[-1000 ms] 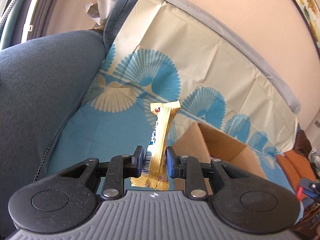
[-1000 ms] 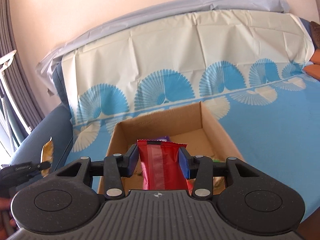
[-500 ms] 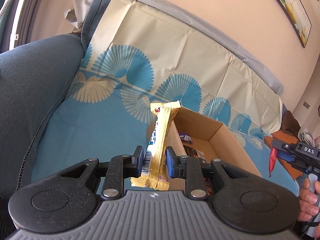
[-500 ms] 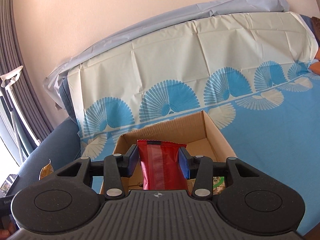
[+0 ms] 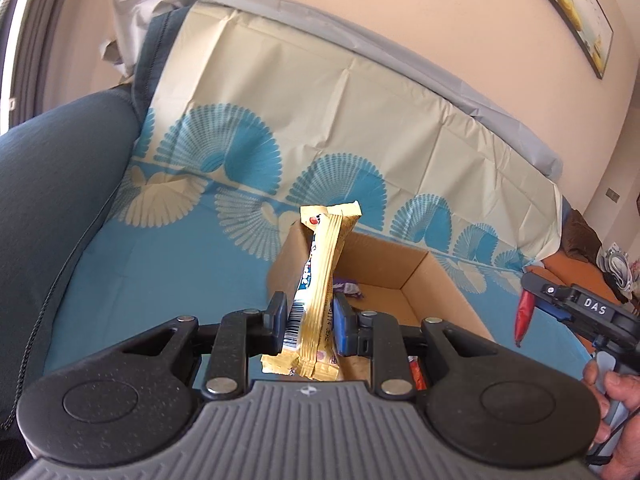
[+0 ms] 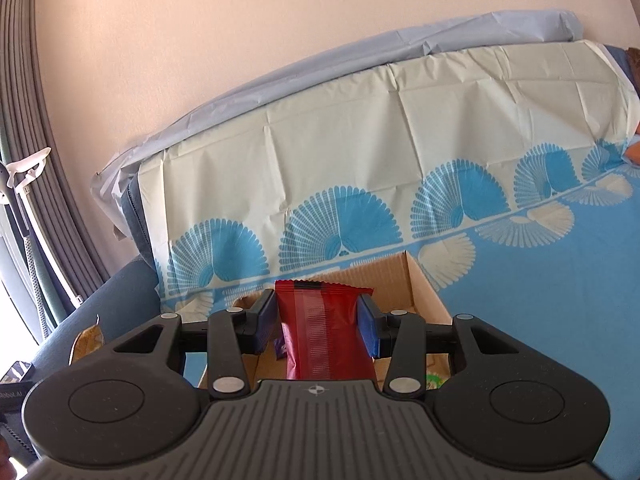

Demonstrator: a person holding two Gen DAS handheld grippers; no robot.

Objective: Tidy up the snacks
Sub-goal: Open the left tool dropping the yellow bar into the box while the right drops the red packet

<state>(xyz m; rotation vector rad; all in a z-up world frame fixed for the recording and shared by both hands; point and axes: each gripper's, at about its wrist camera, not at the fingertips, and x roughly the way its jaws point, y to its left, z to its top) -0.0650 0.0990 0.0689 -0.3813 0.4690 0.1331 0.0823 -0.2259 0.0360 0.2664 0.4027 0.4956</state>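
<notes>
A: What is the left gripper (image 5: 309,322) holding?
B: It is clamping a yellow bar (image 5: 318,280) upright, just before the box (image 5: 436,280).
A: And the right gripper (image 6: 317,322)?
B: It is pinching a red packet (image 6: 320,324) above that box.

- Bright, soft daylight fills both views, with overexposed glare at the left edge beside the grey pleated curtain (image 6: 24,128).
- Fisheye bending curves the edges; focus is sharp.

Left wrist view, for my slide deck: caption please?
Left gripper holds a yellow snack bar upright before the open cardboard box.
</notes>
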